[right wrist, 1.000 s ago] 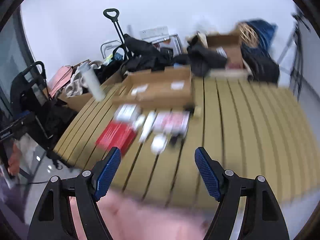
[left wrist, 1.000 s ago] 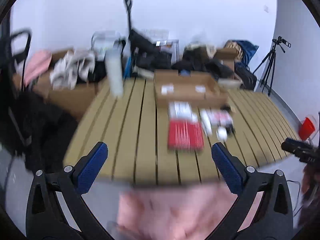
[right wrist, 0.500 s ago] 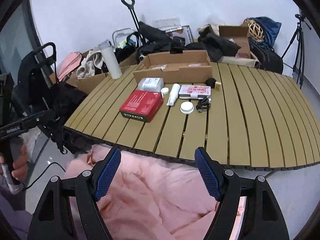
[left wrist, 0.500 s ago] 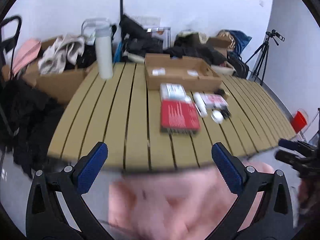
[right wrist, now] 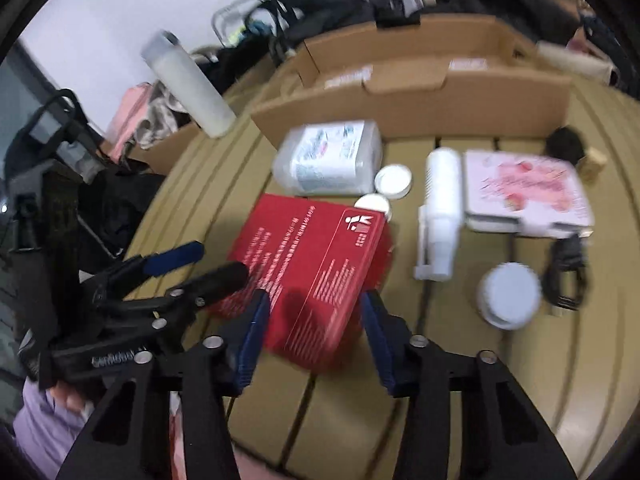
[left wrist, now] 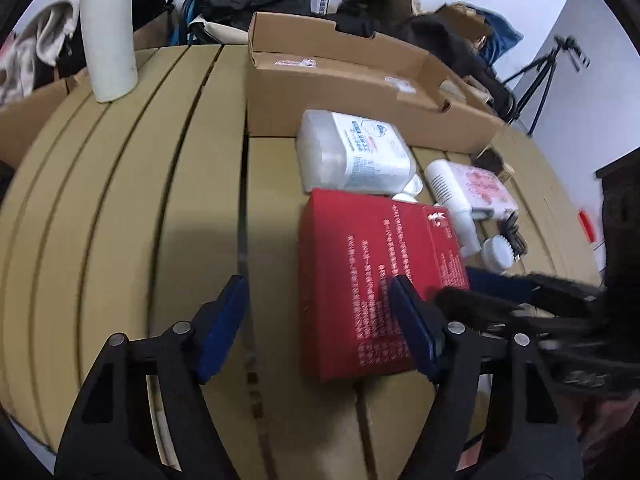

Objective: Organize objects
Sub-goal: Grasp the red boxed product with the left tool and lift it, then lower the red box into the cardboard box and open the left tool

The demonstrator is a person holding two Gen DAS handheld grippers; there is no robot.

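Note:
A red box (left wrist: 372, 276) lies on the slatted wooden table (left wrist: 160, 208), also in the right wrist view (right wrist: 312, 268). My left gripper (left wrist: 316, 320) is open, its right finger over the box's near edge. My right gripper (right wrist: 312, 332) is open with its jaws on either side of the box's near corner. A clear wipes pack (right wrist: 332, 158), white bottle (right wrist: 440, 208), pink-patterned box (right wrist: 528, 196), white lids (right wrist: 508, 294) and a black cable (right wrist: 568, 276) lie beside it. An open cardboard box (right wrist: 420, 80) stands behind.
A tall white flask (left wrist: 106, 32) stands at the table's far left. Bags, clothes and cartons are piled behind the table. A tripod (left wrist: 544, 68) stands at the right. The table's near edge is just below both grippers.
Both grippers have moved forward from off the table's front edge to the red box. Their jaws are narrower than before but still open.

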